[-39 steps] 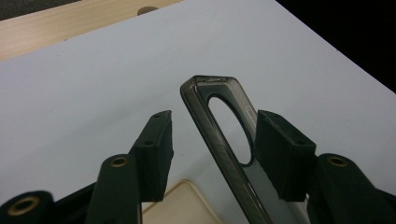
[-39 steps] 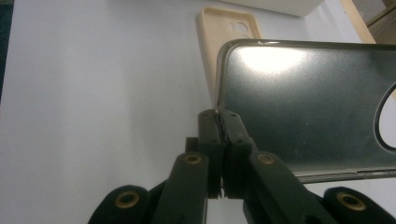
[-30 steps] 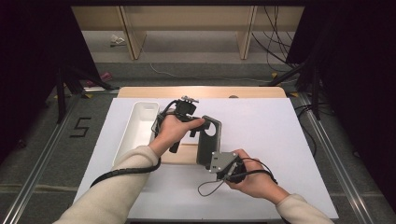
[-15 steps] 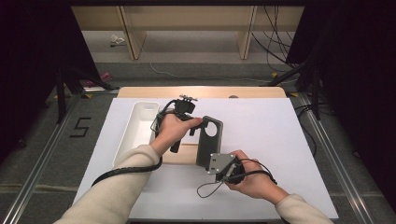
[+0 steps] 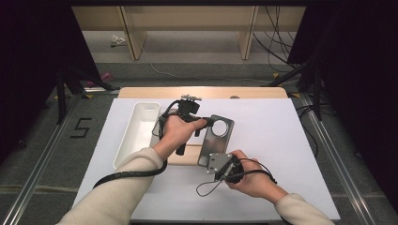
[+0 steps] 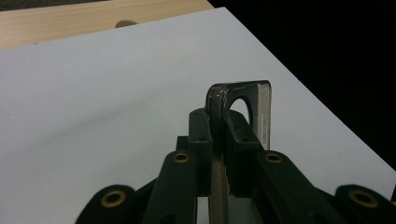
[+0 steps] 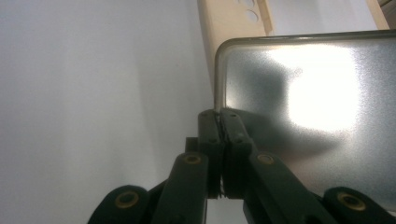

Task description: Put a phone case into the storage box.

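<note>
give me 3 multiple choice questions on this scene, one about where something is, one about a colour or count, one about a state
1. Where does the white tray lie?
A. left of the metal plate
B. right of it
C. on top of it

2. How many grippers grip the metal plate?
A. none
B. one
C. two

3. How are the left gripper's jaws?
A. wide open
B. shut on the plate's edge
C. shut on nothing

Key:
1 A, the high view shows the tray at the table's left.
2 C, the right gripper clamps a corner and the left an edge by the round hole.
3 B, the plate's edge sits between the pads; its jaws have just been closing.

High view overhead, facing forward; tool views close; all share metal plate [image 5: 215, 138].
</note>
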A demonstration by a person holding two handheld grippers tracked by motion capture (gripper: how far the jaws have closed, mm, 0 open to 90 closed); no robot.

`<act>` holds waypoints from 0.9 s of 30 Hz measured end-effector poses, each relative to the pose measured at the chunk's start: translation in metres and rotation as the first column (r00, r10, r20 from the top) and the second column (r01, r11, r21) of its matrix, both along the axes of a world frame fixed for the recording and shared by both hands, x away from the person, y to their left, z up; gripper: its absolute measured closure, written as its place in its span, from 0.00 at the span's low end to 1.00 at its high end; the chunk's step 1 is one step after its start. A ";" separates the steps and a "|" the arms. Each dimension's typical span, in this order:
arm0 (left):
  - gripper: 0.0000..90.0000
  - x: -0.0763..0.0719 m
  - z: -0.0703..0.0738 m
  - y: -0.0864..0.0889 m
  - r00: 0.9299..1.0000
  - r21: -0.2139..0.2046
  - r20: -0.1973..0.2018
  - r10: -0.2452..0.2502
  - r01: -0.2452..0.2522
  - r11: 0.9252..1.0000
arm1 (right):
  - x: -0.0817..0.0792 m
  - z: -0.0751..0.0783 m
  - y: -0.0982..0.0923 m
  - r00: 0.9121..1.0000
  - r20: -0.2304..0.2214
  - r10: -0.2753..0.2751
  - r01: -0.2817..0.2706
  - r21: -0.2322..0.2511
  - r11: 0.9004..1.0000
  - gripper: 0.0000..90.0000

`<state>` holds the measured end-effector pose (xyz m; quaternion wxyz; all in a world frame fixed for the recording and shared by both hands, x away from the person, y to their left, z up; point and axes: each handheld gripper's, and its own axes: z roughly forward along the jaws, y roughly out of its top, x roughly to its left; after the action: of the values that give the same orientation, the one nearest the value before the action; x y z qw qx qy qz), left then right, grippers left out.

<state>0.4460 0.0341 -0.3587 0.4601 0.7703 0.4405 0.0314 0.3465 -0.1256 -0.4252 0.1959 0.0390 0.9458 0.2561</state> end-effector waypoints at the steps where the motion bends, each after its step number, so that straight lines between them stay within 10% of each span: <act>1: 0.91 -0.001 0.001 0.000 1.000 -0.002 0.013 -0.002 0.002 1.000 | 0.000 0.000 0.000 1.000 -0.004 -0.001 0.001 0.000 1.000 0.98; 9: 0.91 -0.009 0.006 0.009 0.986 -0.006 0.167 -0.019 0.020 1.000 | 0.004 0.003 -0.007 0.997 0.000 -0.082 0.081 0.125 0.989 0.67; 17: 0.91 -0.013 0.003 0.028 0.970 -0.039 0.245 0.010 0.000 0.999 | 0.008 0.013 -0.027 0.978 -0.037 -0.206 0.208 0.267 0.941 0.42; 20: 0.91 -0.015 0.001 0.036 0.965 -0.060 0.262 0.016 0.000 0.998 | 0.012 0.013 -0.035 0.963 -0.072 -0.258 0.267 0.322 0.908 0.37; 27: 0.91 -0.023 -0.007 0.053 0.954 -0.094 0.298 0.028 0.000 0.996 | 0.017 0.014 -0.046 0.945 -0.102 -0.311 0.327 0.365 0.872 0.28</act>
<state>0.4227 0.0875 -0.3659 0.5567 0.7312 0.3721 0.1302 0.3631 -0.1716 -0.4109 0.2052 0.2365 0.8631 0.3963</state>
